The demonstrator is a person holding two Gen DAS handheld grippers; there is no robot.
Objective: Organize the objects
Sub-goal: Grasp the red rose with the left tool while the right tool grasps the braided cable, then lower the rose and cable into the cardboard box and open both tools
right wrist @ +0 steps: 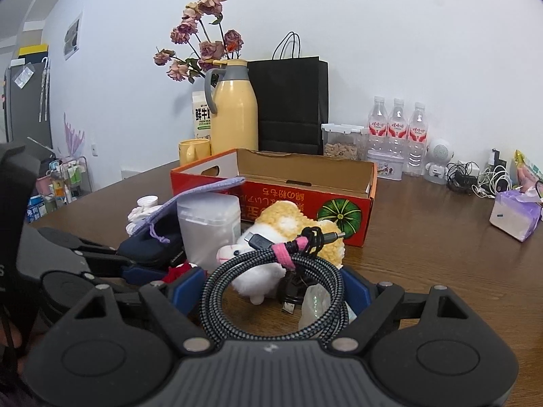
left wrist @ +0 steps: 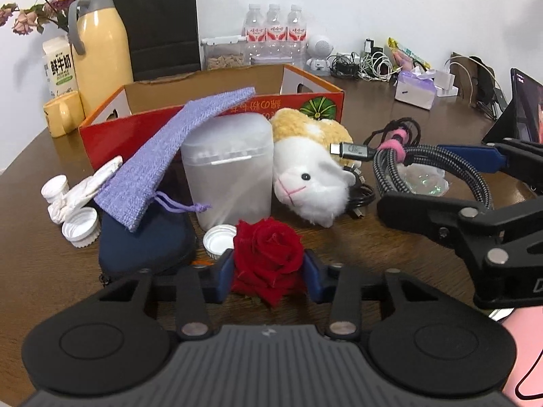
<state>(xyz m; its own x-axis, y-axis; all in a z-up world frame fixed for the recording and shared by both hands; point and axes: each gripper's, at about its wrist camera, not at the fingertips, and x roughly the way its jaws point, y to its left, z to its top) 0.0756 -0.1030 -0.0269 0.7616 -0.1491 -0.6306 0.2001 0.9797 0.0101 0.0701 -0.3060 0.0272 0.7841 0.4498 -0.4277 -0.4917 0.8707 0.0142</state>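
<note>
My left gripper [left wrist: 269, 273] is shut on a red rose [left wrist: 269, 247] just above the table. My right gripper [right wrist: 271, 293] is shut on a coiled braided cable [right wrist: 271, 271] with a pink tie; it also shows in the left wrist view [left wrist: 431, 166]. Ahead stand a red cardboard box [left wrist: 217, 115], open and empty inside [right wrist: 305, 176]. In front of it lie a plush hamster [left wrist: 312, 173], a frosted plastic container [left wrist: 230, 166], a purple drawstring pouch [left wrist: 169, 156], a navy case [left wrist: 146, 240], white bottle caps [left wrist: 79, 225] and a white figurine [left wrist: 85, 190].
Along the wall stand a yellow thermos [left wrist: 101, 51], a milk carton [left wrist: 57, 64], a yellow mug [left wrist: 62, 113], a black paper bag [left wrist: 159, 23], three water bottles [left wrist: 275, 30], a snack container [left wrist: 225, 52], tangled chargers [left wrist: 366, 62] and a tissue pack [left wrist: 415, 90]. A tablet [left wrist: 522, 108] stands right.
</note>
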